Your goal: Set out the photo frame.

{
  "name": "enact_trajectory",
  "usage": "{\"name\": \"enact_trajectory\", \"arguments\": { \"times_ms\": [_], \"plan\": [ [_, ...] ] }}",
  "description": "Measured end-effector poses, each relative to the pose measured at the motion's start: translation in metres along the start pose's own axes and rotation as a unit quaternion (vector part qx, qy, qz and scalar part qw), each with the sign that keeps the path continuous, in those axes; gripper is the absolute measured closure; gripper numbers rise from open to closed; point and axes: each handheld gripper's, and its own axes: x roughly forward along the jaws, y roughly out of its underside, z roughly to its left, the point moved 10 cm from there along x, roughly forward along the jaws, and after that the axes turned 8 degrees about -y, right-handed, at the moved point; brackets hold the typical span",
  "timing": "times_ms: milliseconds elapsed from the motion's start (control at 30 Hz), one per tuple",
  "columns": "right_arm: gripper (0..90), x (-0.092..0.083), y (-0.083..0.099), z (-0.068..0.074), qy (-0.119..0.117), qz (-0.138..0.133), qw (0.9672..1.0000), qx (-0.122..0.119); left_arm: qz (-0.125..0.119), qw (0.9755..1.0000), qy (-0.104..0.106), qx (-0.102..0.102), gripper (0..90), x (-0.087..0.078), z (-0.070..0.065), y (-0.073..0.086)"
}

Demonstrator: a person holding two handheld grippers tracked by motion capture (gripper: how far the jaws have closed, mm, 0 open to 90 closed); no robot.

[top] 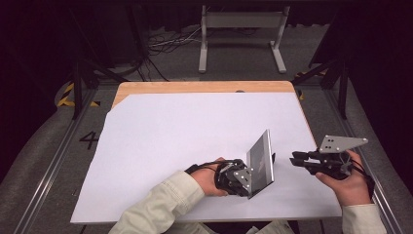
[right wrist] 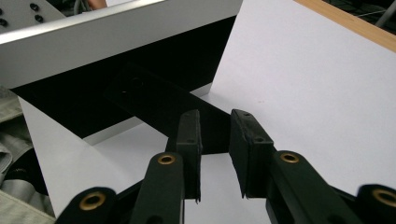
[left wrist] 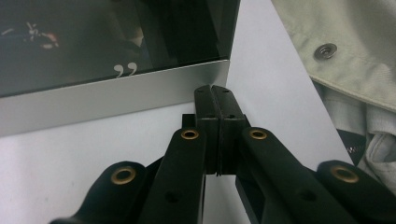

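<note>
A silver-framed picture frame with dark glass [top: 262, 158] stands tilted on the white-covered worktop [top: 170, 136], near its right front edge. The left tool [top: 242, 179], jaws fully closed with nothing between them, sits just beside the frame's near edge. The right tool [top: 295, 160], jaws slightly parted and empty, points at the frame's black rear stand [right wrist: 159, 100].
</note>
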Motion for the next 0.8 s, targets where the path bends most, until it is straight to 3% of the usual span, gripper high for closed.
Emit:
{"name": "enact_trajectory", "arguments": {
  "times_ms": [367,800],
  "plan": [
    [73.7,-0.005,0.004,0.001,0.000,-0.002,0.9999,0.012,-0.012,0.9999,-0.005,0.003,90.0,0.009,0.000,-0.012],
    [72.3,-0.011,0.003,-0.005,0.016,-0.013,0.9991,0.038,-0.032,0.9986,-0.038,-0.015,90.0,0.022,0.005,-0.029]
  ]
}}
